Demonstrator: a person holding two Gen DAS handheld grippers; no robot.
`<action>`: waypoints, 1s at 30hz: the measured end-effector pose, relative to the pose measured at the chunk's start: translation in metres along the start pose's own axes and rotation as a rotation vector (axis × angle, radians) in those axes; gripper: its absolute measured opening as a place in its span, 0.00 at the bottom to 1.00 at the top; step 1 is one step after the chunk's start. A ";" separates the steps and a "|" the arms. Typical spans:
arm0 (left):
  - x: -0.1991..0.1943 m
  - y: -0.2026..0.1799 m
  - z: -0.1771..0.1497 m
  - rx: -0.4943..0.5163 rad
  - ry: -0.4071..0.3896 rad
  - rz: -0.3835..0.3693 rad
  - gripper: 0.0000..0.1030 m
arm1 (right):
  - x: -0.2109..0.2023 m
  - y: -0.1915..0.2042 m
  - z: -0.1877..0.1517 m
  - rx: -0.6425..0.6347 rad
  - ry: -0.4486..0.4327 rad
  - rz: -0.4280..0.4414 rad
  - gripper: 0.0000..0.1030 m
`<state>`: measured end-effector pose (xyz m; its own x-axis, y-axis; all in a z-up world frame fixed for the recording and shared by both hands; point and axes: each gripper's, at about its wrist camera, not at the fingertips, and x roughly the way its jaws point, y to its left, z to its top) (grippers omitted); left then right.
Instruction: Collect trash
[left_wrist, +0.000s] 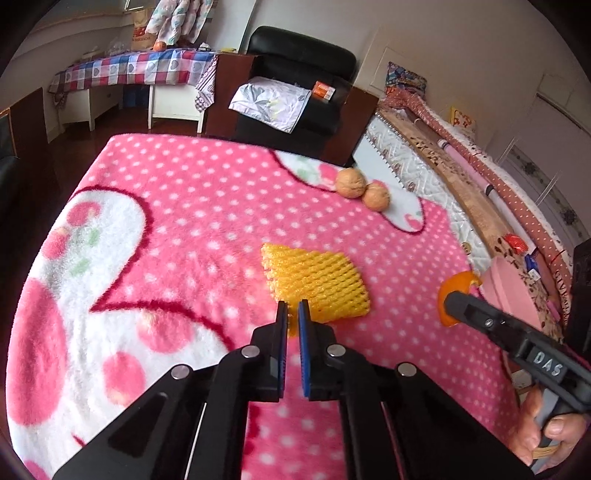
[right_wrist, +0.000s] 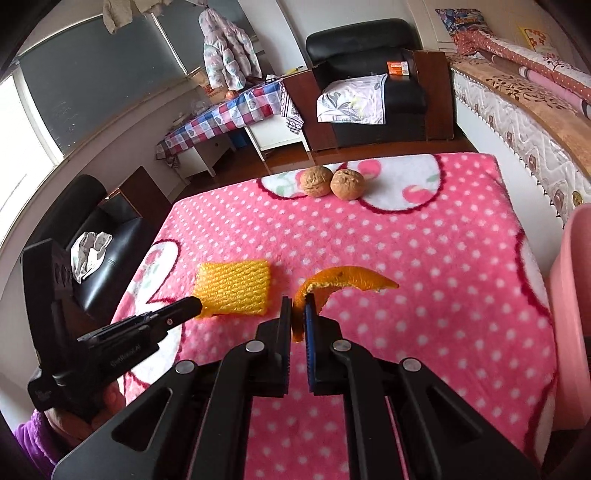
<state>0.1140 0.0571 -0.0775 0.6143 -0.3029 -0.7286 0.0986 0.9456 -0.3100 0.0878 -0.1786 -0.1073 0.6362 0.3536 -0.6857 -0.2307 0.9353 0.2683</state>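
Note:
A yellow foam fruit net (left_wrist: 317, 282) lies on the pink dotted blanket (left_wrist: 192, 206). My left gripper (left_wrist: 293, 314) sits at its near edge with jaws nearly closed; a sliver of yellow shows between them, so the grip is unclear. In the right wrist view my right gripper (right_wrist: 298, 310) is shut on an orange peel (right_wrist: 343, 278) and holds it above the blanket (right_wrist: 424, 258). The net (right_wrist: 234, 291) lies left of it, with the left gripper's tip at its edge. The peel (left_wrist: 456, 291) also shows at the right gripper's tip in the left wrist view.
Two walnuts (left_wrist: 364, 188) (right_wrist: 332, 182) lie at the blanket's far side. A pink bin (left_wrist: 508, 291) (right_wrist: 570, 295) stands at the right edge. A bed (left_wrist: 424, 155) runs along the right; a black armchair (left_wrist: 295, 92) stands beyond the table.

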 end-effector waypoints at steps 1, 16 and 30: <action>-0.003 -0.003 0.001 0.002 -0.007 -0.005 0.05 | -0.002 0.000 -0.001 -0.002 -0.004 0.000 0.07; -0.041 -0.069 0.016 0.087 -0.086 -0.102 0.05 | -0.049 -0.021 -0.010 0.004 -0.086 -0.012 0.07; -0.030 -0.134 0.019 0.178 -0.070 -0.155 0.05 | -0.087 -0.069 -0.015 0.089 -0.145 -0.049 0.07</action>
<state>0.0971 -0.0586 -0.0030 0.6329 -0.4430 -0.6349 0.3283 0.8963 -0.2981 0.0374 -0.2732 -0.0764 0.7459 0.2963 -0.5965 -0.1350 0.9443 0.3003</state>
